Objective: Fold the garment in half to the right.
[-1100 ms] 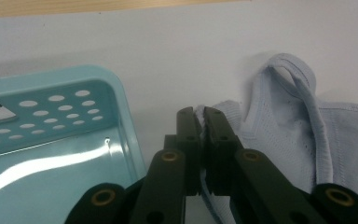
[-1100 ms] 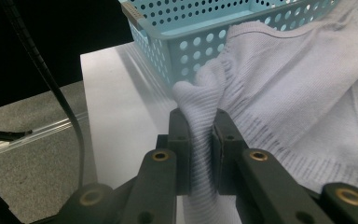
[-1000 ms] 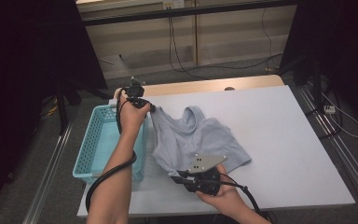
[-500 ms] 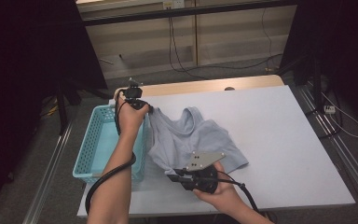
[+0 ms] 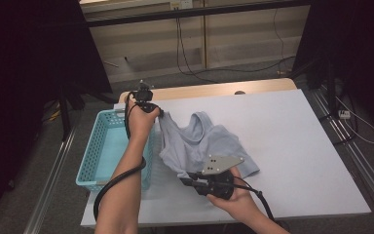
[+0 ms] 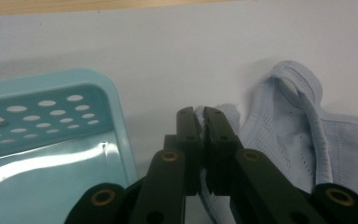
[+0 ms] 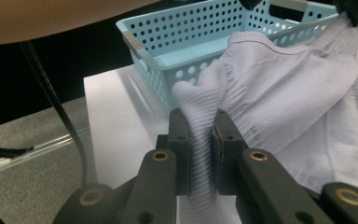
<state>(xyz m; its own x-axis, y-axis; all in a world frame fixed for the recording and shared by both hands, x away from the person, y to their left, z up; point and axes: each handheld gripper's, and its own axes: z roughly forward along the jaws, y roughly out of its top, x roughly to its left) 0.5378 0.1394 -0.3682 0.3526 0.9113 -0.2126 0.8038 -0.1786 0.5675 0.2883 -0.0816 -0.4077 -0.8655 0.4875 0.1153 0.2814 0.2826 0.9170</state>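
- Right gripper (image 5: 184,179), near edge of the table: jaws clamped on a bunched hem of the pale blue knit top (image 5: 209,146); the right gripper view shows cloth pinched between the pads (image 7: 179,140).
- Left gripper (image 5: 159,113), farther back: jaws pressed together on the top's shoulder-strap edge (image 6: 223,112), beside the basket's far corner.
- Status: garment gripped at two points, partly lifted and draped between them; most of it rests on the white table (image 5: 282,136), just beside the basket. Judged: grasp done; moving it into the basket, or spreading it out, remains.
- Turquoise perforated basket (image 5: 93,161), left of the garment: looks empty; its near wall stands in the way, so cloth must clear the rim.
- Far: cables (image 5: 180,39) on the floor past the table, well clear.
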